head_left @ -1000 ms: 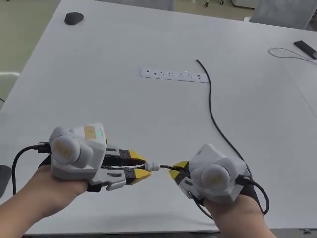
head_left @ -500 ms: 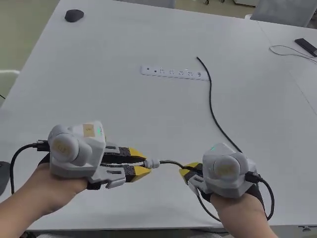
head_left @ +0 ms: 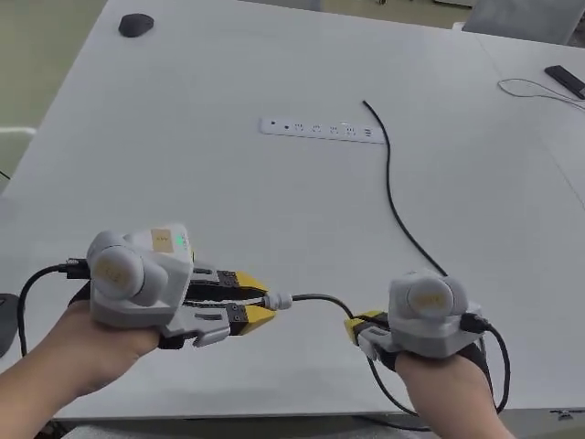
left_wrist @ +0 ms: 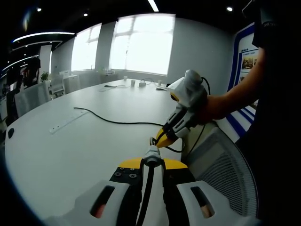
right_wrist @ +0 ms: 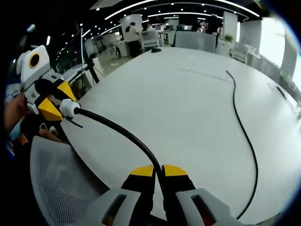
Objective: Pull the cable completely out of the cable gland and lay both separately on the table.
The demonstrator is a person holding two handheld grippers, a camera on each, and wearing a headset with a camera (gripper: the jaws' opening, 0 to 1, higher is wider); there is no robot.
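Clamps left tongs (head_left: 263,305) on the small white plastic cable gland (head_left: 280,300) and right tongs (head_left: 356,326) on the thin black cable (head_left: 320,298), low centre of frame above the pale grey bench (head_left: 228,201); probably light, limp, slick-sheathed, so pinch near the gland.

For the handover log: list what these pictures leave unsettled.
1. Body of the cable gland: head view, hidden between the fingers of the left gripper.
2. Length of cable inside the gland: left gripper view, hidden by gland and fingers.
3. Its trailing end: head view, under the right gripper.
4. Power strip sockets: head view, too small.
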